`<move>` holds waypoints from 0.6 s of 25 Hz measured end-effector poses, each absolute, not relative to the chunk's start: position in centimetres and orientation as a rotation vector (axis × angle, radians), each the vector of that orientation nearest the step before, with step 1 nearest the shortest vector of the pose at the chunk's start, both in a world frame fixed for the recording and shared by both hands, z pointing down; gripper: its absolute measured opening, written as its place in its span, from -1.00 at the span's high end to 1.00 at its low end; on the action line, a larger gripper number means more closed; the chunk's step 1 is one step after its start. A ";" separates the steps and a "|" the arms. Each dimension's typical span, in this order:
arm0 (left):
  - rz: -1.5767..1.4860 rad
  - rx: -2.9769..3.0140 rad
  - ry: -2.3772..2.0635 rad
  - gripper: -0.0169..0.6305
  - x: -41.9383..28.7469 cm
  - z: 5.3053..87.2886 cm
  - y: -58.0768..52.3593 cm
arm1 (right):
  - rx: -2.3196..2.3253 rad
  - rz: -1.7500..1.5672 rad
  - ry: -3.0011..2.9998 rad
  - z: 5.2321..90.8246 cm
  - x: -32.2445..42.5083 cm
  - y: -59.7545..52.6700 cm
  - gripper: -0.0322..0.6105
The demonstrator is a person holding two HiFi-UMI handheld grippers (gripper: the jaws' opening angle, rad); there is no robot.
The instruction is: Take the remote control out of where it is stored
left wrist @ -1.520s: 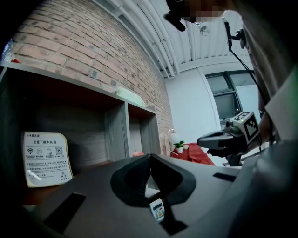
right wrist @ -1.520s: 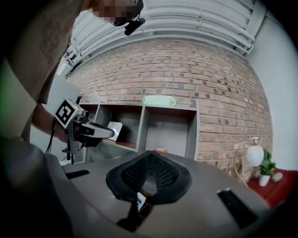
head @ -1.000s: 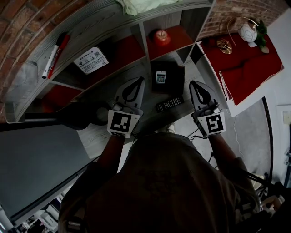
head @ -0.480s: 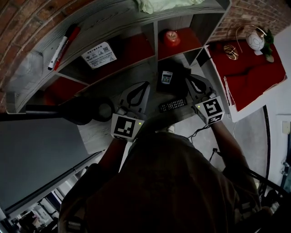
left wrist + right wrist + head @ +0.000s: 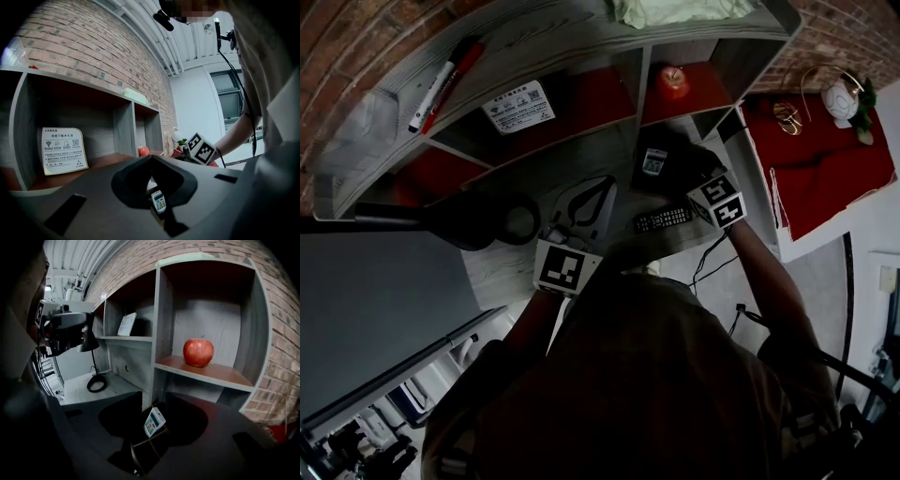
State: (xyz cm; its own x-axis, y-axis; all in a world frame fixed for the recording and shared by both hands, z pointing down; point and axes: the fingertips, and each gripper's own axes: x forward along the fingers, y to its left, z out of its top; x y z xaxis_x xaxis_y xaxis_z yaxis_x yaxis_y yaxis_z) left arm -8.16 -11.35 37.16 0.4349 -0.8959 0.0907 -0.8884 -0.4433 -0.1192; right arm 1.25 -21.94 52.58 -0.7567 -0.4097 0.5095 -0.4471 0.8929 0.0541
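A small white remote [image 5: 654, 161] stands tilted in a black holder [image 5: 649, 178] on the grey desk, below the shelf cubbies. My right gripper [image 5: 682, 161] reaches down to the holder from the right. Its jaws have just been opening and stand a little apart. In the right gripper view the white remote [image 5: 153, 422] shows in the gap just past my right gripper [image 5: 154, 401], with no pad on it. My left gripper [image 5: 602, 183] is level and shut on nothing, left of the holder. Its own view shows the white remote [image 5: 158, 201] through the jaw loop of my left gripper [image 5: 151, 158].
A black remote [image 5: 663, 219] lies flat on the desk in front of the holder. A black lamp [image 5: 487, 223] stands at the left. An apple [image 5: 672, 82] and a sign card [image 5: 518, 106] sit in the cubbies, markers [image 5: 442, 82] on top. A red-covered table [image 5: 825, 159] lies to the right.
My right gripper has moved forward and down onto the holder, tipping its nose down, and its jaws have parted. The left gripper has hardly shifted.
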 end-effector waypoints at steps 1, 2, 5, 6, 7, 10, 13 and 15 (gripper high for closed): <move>-0.223 -2.615 1.630 0.91 -8.3 37.2 -11.3 | 0.603 0.104 -2.521 53.2 0.9 -22.2 0.43; -0.230 -2.615 1.632 0.91 -8.4 37.3 -11.2 | 0.596 0.113 -2.508 53.7 0.6 -22.5 0.40; -0.236 -2.617 1.644 0.91 -8.6 37.5 -11.1 | 0.573 0.149 -2.433 56.1 0.2 -23.2 0.36; -0.241 -2.617 1.645 0.91 -8.7 37.6 -11.1 | 0.559 0.155 -2.406 57.1 0.2 -23.4 0.35; -0.249 -2.616 1.644 0.91 -8.7 37.6 -11.1 | 0.544 0.161 -2.382 58.1 0.2 -23.6 0.33; -0.257 -2.618 1.651 0.91 -8.9 37.8 -11.1 | 0.509 0.170 -2.329 60.4 0.2 -24.1 0.31; -0.265 -2.621 1.659 0.91 -9.2 38.1 -11.1 | 0.465 0.157 -2.291 62.5 0.1 -24.6 0.28; -0.267 -2.622 1.660 0.91 -9.2 38.2 -11.1 | 0.453 0.167 -2.259 63.5 0.0 -24.7 0.26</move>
State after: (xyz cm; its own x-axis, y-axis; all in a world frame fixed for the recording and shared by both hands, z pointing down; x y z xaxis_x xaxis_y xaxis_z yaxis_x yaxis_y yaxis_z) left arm -9.23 -11.10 38.20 0.4173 -0.8994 0.1300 -0.8947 -0.4317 -0.1145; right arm 0.04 -24.74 63.46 -0.6095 -0.2675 0.7463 -0.3743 0.9269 0.0266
